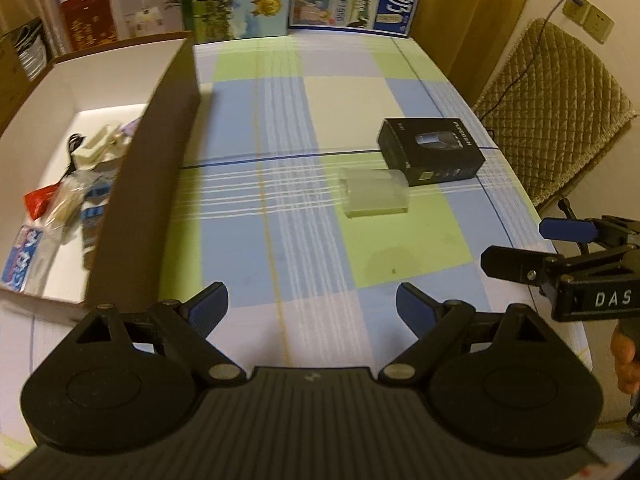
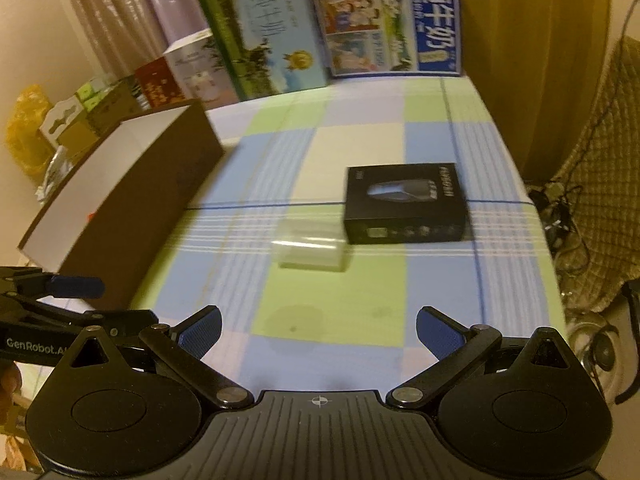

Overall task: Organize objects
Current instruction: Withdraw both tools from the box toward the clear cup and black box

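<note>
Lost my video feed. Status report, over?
Left gripper and right gripper both open, empty, above the cloth. Black box and clear case on the table, touching. Storage box left, partly filled. Path clear.

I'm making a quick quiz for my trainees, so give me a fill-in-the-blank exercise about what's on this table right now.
1. The black box lies on the checked ____.
2. Next to the black box lies a clear plastic ____.
3. The jaws of the left tool and the right tool stand ____, with nothing between them.
4. Sorted items already lie inside the large ____ box.

Missing words: tablecloth; container; open; brown
</note>
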The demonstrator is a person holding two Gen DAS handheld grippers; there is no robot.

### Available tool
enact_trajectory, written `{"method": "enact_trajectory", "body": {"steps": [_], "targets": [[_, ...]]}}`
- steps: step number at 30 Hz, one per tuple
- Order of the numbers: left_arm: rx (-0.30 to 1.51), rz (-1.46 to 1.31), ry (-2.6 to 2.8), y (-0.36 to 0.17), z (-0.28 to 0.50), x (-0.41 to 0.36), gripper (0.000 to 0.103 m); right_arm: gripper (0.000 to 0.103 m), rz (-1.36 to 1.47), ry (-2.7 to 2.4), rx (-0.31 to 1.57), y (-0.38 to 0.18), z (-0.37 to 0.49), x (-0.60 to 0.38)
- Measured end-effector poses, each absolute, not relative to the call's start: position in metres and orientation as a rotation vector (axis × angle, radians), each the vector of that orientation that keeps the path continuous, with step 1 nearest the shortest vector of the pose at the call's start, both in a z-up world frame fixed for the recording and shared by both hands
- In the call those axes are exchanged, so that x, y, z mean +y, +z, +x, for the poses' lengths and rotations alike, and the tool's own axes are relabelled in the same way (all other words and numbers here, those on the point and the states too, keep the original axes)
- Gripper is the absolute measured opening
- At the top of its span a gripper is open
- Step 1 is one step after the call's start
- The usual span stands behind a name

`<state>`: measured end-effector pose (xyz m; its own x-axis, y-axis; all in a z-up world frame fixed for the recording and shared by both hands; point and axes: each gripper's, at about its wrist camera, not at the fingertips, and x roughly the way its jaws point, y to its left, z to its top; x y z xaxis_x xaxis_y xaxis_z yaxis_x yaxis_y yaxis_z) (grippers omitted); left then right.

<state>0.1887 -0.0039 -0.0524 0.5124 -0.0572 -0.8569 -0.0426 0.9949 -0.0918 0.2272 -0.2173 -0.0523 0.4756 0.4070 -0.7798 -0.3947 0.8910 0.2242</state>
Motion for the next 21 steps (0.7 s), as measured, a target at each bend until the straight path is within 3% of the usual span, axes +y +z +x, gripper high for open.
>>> {"method": "enact_trajectory", "body": {"steps": [21], "targets": [[1.003, 0.117, -0.274, -0.119, 0.299, -0.044, 0.089, 0.101, 0.099, 0.298, 1.019, -0.084, 0.278, -0.278]]}}
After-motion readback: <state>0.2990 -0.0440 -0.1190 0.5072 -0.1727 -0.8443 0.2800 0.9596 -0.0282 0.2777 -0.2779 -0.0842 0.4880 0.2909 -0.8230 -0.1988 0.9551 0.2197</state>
